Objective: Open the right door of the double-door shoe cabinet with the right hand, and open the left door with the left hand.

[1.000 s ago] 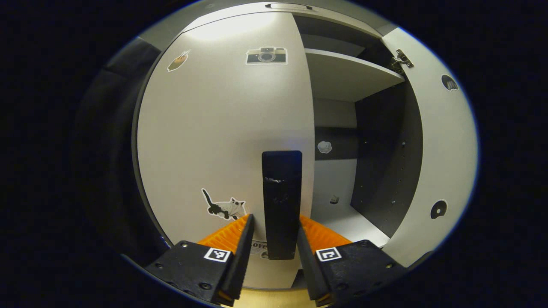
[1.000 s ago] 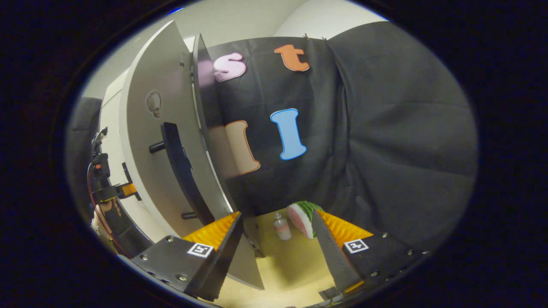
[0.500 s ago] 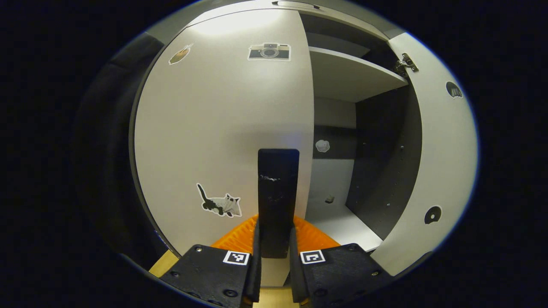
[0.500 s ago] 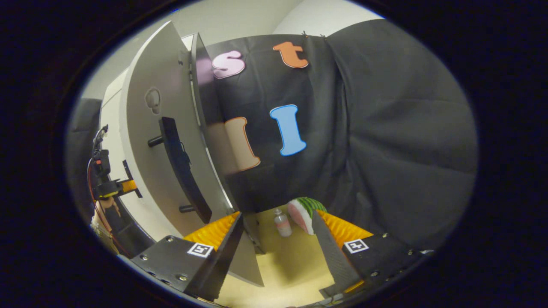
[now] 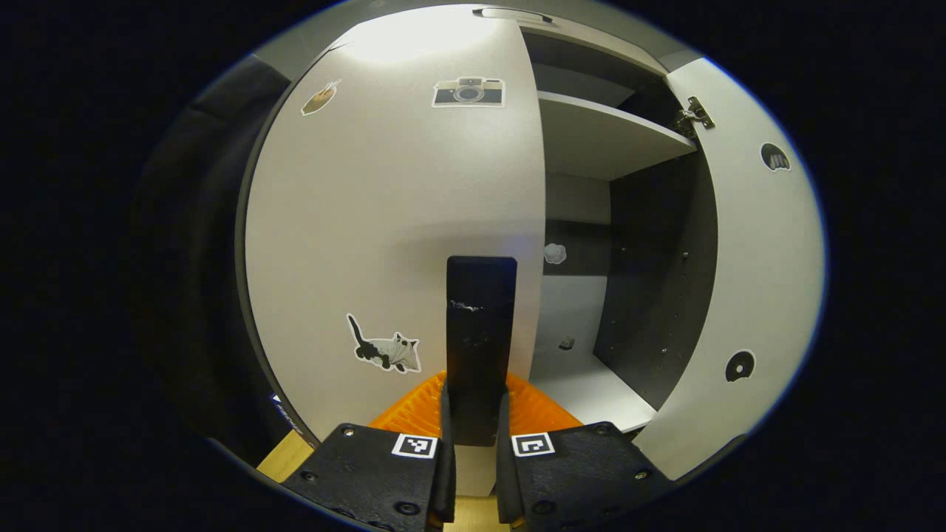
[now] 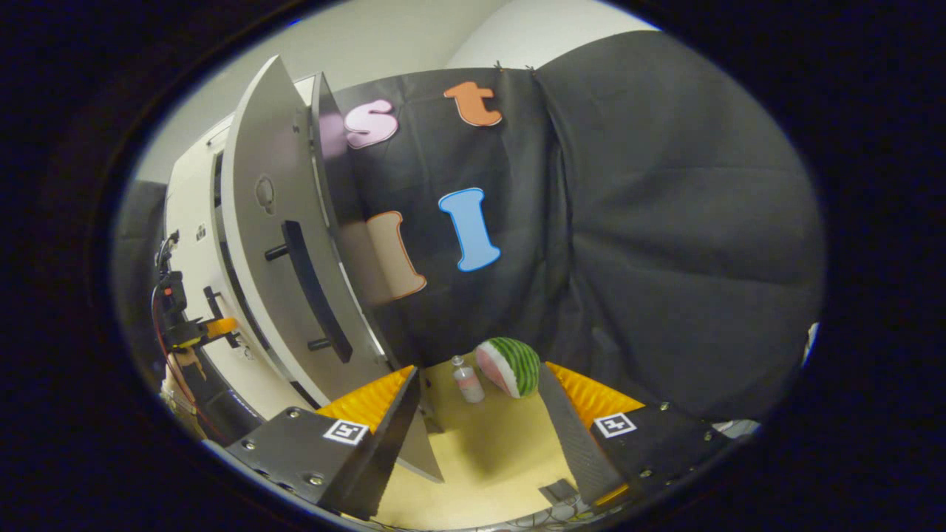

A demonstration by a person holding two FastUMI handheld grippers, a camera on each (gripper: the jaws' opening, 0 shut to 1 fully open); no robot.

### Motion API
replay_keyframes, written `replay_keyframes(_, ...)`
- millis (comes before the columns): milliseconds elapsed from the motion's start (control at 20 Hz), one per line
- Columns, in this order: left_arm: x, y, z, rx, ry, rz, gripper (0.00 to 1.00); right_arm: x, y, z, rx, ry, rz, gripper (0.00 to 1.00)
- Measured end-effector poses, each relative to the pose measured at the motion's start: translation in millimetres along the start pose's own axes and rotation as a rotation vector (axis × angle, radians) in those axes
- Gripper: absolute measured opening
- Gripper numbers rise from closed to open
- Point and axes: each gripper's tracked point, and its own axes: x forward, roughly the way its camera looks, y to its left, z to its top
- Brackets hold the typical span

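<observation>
Left gripper view, left claw [image 5: 473, 451] clamped on left door handle [image 5: 480, 325], right claw [image 6: 480, 436] wide open, holding nothing.

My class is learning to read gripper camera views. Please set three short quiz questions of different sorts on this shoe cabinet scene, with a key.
1. True or false: the right door stands open.
2. What does the left gripper clamp? A) the left door's handle B) a shelf C) a bottle
3. Fill in: the right gripper is ____, with nothing between its fingers.

Key: 1 true; 2 A; 3 open.
</observation>
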Motion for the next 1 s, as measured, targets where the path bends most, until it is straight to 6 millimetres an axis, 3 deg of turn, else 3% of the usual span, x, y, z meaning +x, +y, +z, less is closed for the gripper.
replay_keyframes(350, -9.2, 5.7, -1.3, 0.003, 0.007, -0.013, 0.23, -22.8, -8.9, 4.3, 0.025, -0.015, -0.008, 0.95)
replay_keyframes(1000, -29.4, 22.1, -5.5, 0.0, -0.004, -0.016, 0.22, -61.7, 14.9, -16.0, -0.03, 0.035, 0.042, 0.95)
